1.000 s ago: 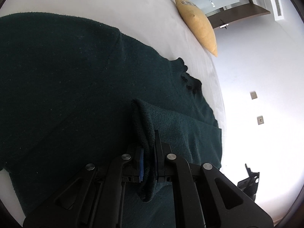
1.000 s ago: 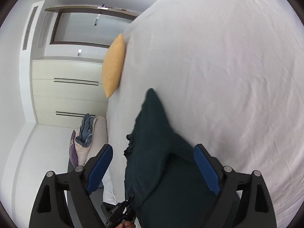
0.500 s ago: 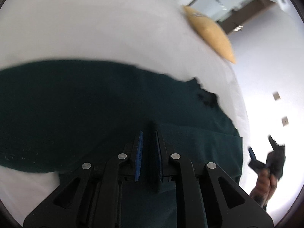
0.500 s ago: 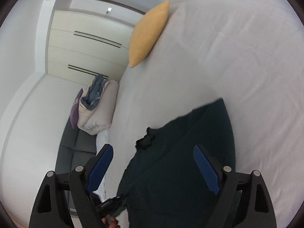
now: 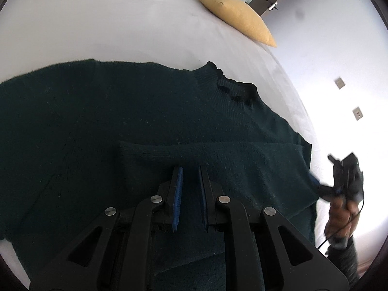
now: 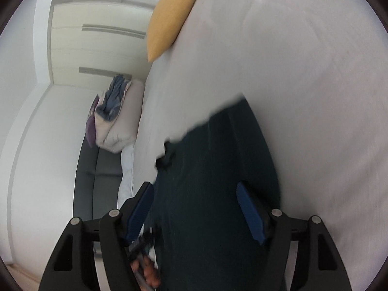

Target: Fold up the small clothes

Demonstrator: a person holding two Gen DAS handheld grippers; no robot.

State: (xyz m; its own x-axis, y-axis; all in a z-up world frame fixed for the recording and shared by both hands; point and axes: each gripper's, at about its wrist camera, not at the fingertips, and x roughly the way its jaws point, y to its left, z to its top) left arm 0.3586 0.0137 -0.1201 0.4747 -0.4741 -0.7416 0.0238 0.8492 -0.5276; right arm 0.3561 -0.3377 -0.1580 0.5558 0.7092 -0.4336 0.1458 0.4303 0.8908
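A dark green sweater [image 5: 121,121] lies spread on the white bed [image 5: 97,24], with its collar [image 5: 232,87] toward the far right. One sleeve [image 5: 218,160] is folded flat across the body. My left gripper [image 5: 189,172] hovers over that sleeve, its pads a narrow gap apart and holding nothing. In the right wrist view the sweater [image 6: 206,169] runs under my right gripper [image 6: 194,189]. Its jaws stand wide and are closing, and the pads do not press the cloth. In the left wrist view a hand holds the right gripper [image 5: 346,177] at the sweater's right edge.
A yellow pillow [image 5: 232,12] [image 6: 169,17] leans at the head of the bed. Beside the bed stands a dark sofa [image 6: 97,169] with a pile of bedding [image 6: 114,121], and pale wardrobe doors [image 6: 97,36] are behind it. White sheet [image 6: 303,72] stretches beyond the sweater.
My left gripper let go of the sleeve cuff, which now lies flat across the sweater, and drew back. My right gripper swung in over the sweater's side and its jaws narrowed.
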